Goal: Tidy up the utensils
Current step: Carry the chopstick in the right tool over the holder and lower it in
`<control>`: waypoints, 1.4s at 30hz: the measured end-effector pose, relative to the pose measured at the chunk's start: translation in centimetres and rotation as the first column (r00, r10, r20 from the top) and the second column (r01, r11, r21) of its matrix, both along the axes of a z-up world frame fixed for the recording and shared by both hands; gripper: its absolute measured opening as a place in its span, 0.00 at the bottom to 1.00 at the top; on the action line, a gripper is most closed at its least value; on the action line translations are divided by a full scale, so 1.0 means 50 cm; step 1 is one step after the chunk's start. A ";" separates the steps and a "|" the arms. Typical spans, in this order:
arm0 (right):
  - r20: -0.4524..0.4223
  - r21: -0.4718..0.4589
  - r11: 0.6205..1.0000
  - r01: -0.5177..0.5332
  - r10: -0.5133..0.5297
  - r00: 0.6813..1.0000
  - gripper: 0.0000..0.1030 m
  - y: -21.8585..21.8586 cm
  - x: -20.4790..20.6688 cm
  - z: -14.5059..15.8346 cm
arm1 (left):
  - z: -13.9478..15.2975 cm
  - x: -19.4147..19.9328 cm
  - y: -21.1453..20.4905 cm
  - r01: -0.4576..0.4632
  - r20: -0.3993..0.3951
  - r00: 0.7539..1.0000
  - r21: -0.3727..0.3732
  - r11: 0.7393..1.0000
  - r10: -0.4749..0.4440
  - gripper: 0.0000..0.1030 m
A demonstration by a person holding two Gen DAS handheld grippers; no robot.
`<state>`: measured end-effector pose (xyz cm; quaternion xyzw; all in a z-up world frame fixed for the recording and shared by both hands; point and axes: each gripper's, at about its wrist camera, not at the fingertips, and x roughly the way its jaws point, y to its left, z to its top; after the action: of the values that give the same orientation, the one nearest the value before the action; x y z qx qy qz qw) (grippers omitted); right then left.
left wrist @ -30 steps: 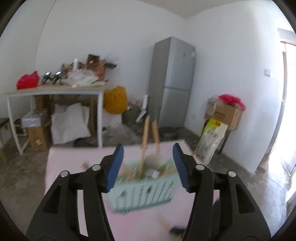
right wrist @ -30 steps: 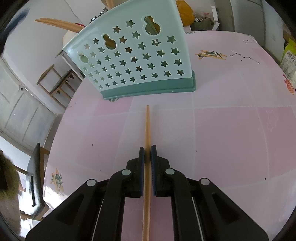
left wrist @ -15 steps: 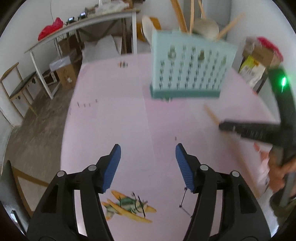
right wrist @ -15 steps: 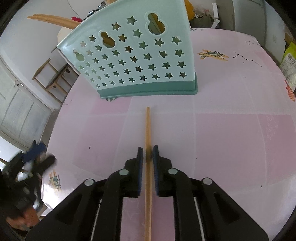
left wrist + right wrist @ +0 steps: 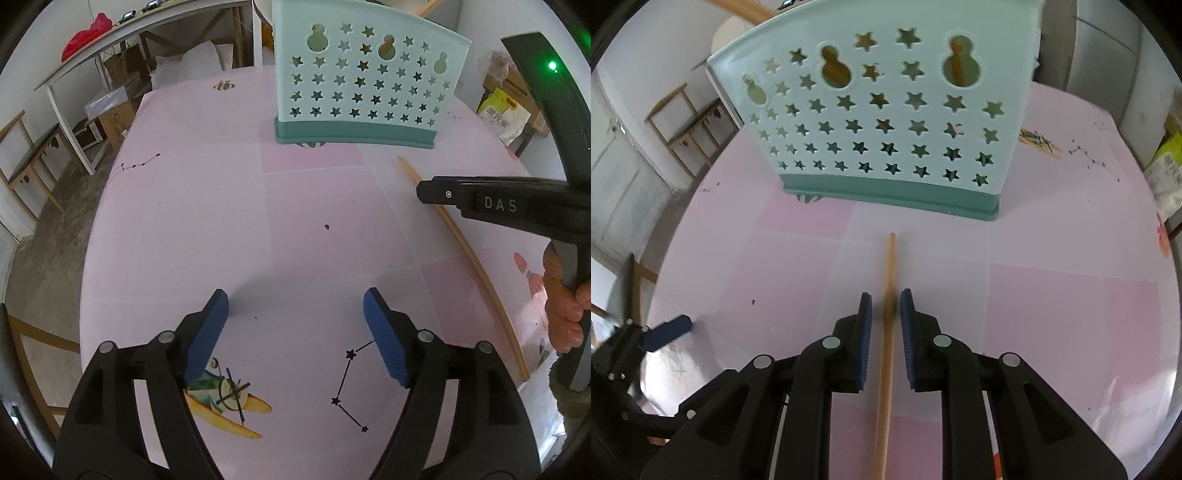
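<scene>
Chopstick [image 5: 886,369], slim pale wood, flat on glossy pink worktop [image 5: 1052,314] before star-pierced mint plastic caddy [image 5: 886,122]; between right tool [image 5: 885,306] pads, slightly apart, untouched. Left tool [image 5: 295,306] opening, empty.

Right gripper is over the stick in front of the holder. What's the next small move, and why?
Probably close the right gripper on the wooden stick: it lies flat on the table between the fingers, untouched, short of the green holder.
</scene>
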<state>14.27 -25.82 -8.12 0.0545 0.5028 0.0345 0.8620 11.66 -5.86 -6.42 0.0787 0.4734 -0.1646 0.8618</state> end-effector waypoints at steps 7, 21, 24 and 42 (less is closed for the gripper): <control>-0.002 -0.015 1.000 0.018 -0.018 1.000 0.07 -0.001 0.001 -0.002 | -0.002 0.008 0.004 -0.026 -0.008 1.000 0.008 1.000 0.026 0.77; 0.143 0.106 0.987 0.119 -0.133 0.981 0.07 -0.112 -0.067 0.108 | -0.006 0.012 0.001 -0.048 -0.016 0.999 0.035 0.998 0.049 0.83; 0.190 0.132 0.982 0.134 -0.157 0.969 0.07 -0.131 -0.080 0.146 | -0.006 0.013 0.001 -0.053 -0.020 0.998 0.037 0.998 0.053 0.85; 0.343 0.172 0.972 0.162 -0.214 0.915 0.07 -0.166 -0.121 0.249 | -0.008 0.018 0.002 -0.060 -0.026 0.998 0.042 0.997 0.061 0.89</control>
<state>8.20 -34.10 4.35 0.1559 0.3256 -0.0039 0.9325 12.56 -5.76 -6.84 0.0800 0.4907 -0.1296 0.8579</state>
